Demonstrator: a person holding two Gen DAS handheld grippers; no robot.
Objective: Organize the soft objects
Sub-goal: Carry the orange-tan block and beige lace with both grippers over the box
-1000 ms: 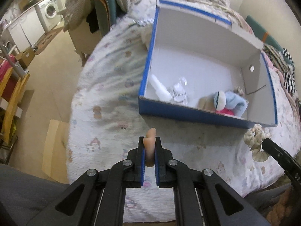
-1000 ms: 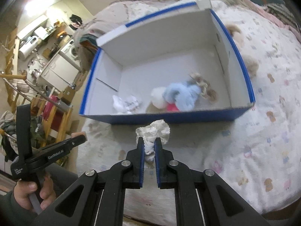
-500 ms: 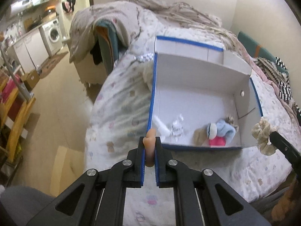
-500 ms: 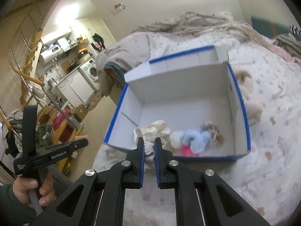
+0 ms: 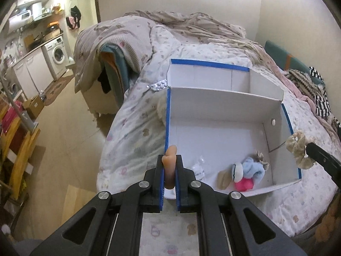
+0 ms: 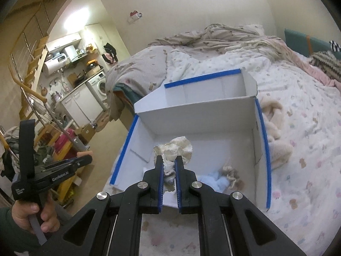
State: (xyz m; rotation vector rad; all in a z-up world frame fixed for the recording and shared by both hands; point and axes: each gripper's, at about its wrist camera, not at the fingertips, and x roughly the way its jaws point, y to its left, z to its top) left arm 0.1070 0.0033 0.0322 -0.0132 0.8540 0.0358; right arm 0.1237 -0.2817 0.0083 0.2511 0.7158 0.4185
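Jaws of left gripper (image 5: 169, 170) pinch one peach toy (image 5: 169, 166); right gripper (image 6: 169, 170) pinches one cream scrunchie (image 6: 173, 149).

One box (image 5: 223, 98); two grippers, left (image 5: 169, 164), right (image 6: 169, 166); one scrunchie (image 6: 173, 149); one peach soft piece (image 5: 169, 170).

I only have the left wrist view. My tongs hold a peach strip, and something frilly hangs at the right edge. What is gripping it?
Observer: The right tongs are shut on that cream scrunchie.
Operator: What lies past the box's far side wall? I can't see there.
Observer: A fluffy cream plush lies on the bedspread against the outside of the white box.
Operator: Can you see who holds my tool?
Observer: Yes, a hand grips the handle of the left tongs, with the peach strip showing at their tip.
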